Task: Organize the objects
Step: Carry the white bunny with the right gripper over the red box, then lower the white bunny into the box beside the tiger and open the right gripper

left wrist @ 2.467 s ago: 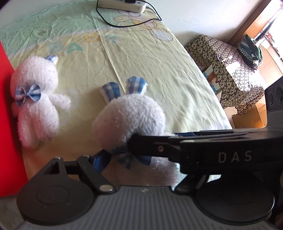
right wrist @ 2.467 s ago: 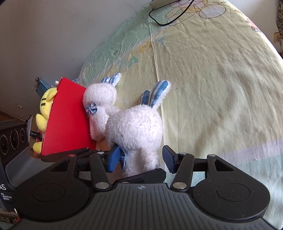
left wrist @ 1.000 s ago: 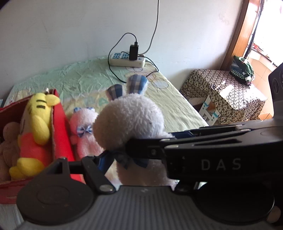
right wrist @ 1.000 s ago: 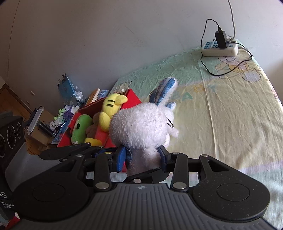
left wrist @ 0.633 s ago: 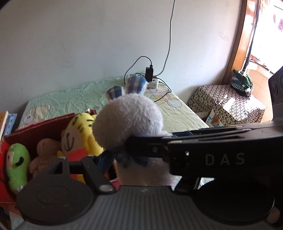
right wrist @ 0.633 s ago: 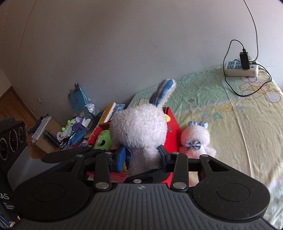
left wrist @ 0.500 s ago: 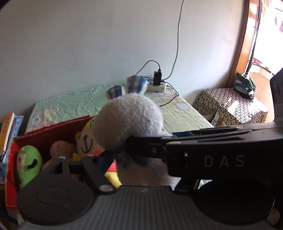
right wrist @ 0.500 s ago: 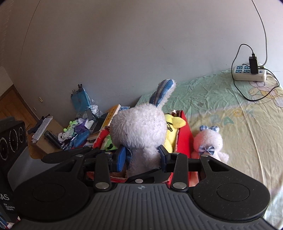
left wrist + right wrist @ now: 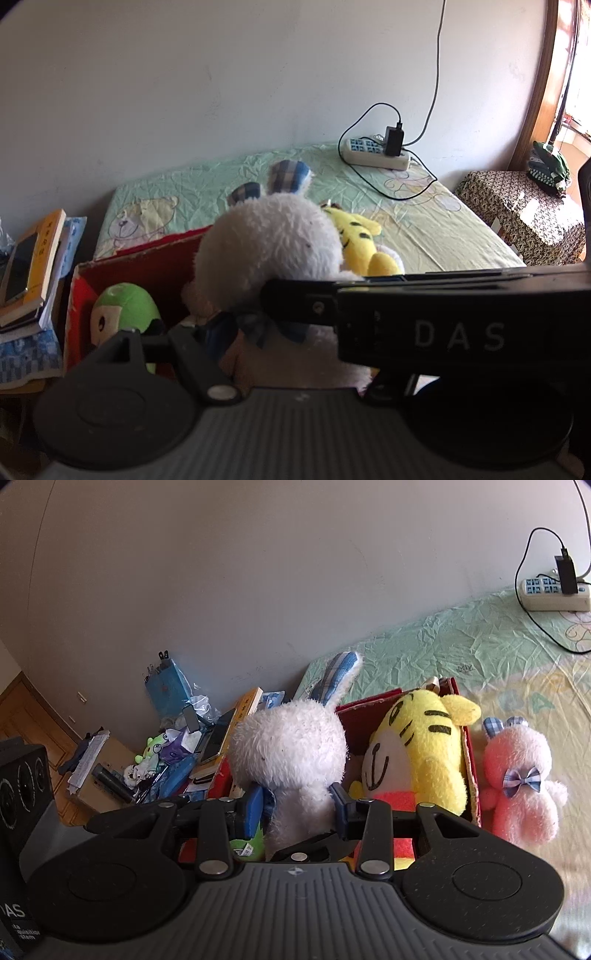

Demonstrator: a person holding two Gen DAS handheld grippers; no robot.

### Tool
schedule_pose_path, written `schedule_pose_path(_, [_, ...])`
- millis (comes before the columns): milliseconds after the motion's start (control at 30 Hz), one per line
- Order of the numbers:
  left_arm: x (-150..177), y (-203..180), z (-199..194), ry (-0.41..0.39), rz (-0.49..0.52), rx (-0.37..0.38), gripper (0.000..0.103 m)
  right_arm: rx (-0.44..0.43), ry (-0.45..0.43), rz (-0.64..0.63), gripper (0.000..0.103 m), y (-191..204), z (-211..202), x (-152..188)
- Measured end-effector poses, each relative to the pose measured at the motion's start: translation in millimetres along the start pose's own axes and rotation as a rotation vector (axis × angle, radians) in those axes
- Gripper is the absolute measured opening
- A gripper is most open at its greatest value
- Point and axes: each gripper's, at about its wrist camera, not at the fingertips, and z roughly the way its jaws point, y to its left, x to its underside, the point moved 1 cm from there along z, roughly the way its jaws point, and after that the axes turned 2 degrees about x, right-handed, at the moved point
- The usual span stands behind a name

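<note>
Both grippers hold one white plush rabbit with blue checked ears, and it also shows in the right wrist view. My left gripper is shut on its neck at the blue bow. My right gripper is shut on its body. The rabbit hangs over the open red box, which also shows in the right wrist view. In the box sit a yellow tiger plush, a green plush and a brown plush, mostly hidden. A pink bear plush lies on the bed beside the box's right wall.
The bed has a wrinkled green and yellow sheet, with a power strip and cable at its head. Books and a phone are stacked left of the box. Floor clutter lies beyond. A patterned side table stands at the right.
Both grippers lifted the rabbit off the bed and carried it left, from beside the pink bear to above the red box. The grip has not changed.
</note>
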Motion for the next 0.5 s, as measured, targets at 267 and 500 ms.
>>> schedule_pose_path(267, [13.8,20.7,32.0,0.077,-0.030,-0.031,0.076,0.054,0.025,0.060,0.034,-12.7,22.6,6.4])
schedule_pose_path(500, [18.1,24.4,46.6,0.109,-0.037,-0.022,0.076,0.075,0.046,0.068,0.033,-19.7,36.5,6.9])
